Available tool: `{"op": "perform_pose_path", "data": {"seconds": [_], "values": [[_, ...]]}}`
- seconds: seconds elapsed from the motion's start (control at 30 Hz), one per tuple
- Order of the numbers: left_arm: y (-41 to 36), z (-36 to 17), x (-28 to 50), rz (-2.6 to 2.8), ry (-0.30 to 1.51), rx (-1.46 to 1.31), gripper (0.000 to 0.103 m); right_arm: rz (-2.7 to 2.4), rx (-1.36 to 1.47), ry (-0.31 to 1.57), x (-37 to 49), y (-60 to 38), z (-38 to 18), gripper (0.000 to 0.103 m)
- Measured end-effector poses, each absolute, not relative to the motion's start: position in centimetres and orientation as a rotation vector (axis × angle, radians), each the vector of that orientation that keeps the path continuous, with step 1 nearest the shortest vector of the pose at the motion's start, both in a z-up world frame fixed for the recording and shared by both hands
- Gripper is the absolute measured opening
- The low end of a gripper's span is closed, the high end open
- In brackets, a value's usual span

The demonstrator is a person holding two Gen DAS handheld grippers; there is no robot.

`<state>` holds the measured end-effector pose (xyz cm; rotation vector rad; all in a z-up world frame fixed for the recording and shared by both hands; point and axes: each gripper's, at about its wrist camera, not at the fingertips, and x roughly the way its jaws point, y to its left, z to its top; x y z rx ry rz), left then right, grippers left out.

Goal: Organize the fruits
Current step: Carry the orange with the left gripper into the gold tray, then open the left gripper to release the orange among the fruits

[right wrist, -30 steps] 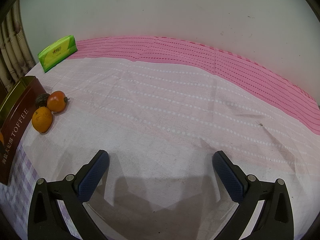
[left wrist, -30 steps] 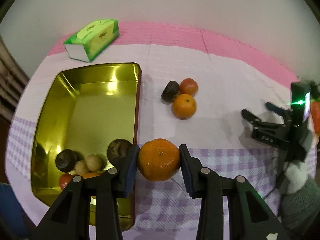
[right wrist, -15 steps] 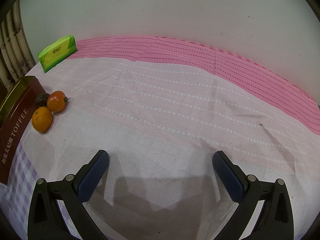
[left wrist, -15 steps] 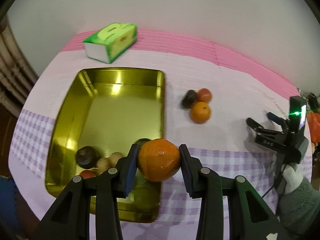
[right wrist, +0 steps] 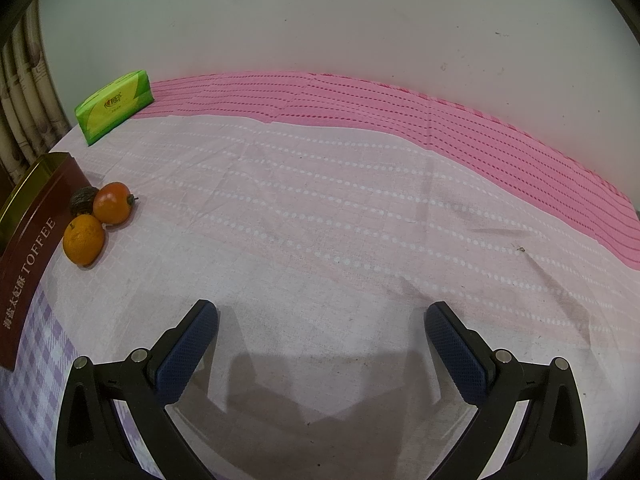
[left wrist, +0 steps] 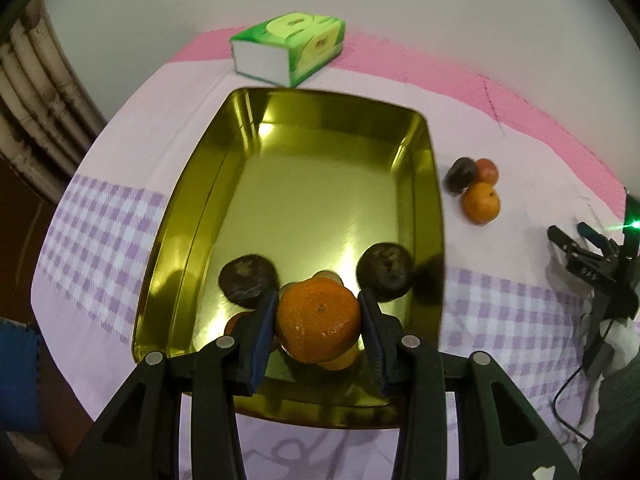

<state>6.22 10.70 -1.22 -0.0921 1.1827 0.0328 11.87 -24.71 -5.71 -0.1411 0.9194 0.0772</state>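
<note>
Left claw point(left wrist: 318, 330) clamping orange point(left wrist: 318, 326), stem dimple facing camera

orange point(left wrist: 318, 326) held over gold tin point(left wrist: 320, 168)

The held orange point(left wrist: 318, 326) hides pale fruits behind it in the tin point(left wrist: 436, 216).

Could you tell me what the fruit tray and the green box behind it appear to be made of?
The tray looks like thin metal, a gold-lacquered tin: its inside mirrors the lights and the fruit, and its maroon outer wall carries printed lettering. The green box seems a soft, glossy plastic-wrapped tissue pack rather than stiff card, judging by its rounded edges, though that is uncertain.
</note>
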Motion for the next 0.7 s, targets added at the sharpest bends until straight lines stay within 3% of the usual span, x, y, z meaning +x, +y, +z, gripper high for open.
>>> {"op": "perform_pose_path", "data": {"seconds": [0.7], "values": [[13.9,-2.2,5.1,0.052,1.190,-0.163,0.038,0.055,-0.129,0.933,12.4,-24.7,-5.8,0.103]]}}
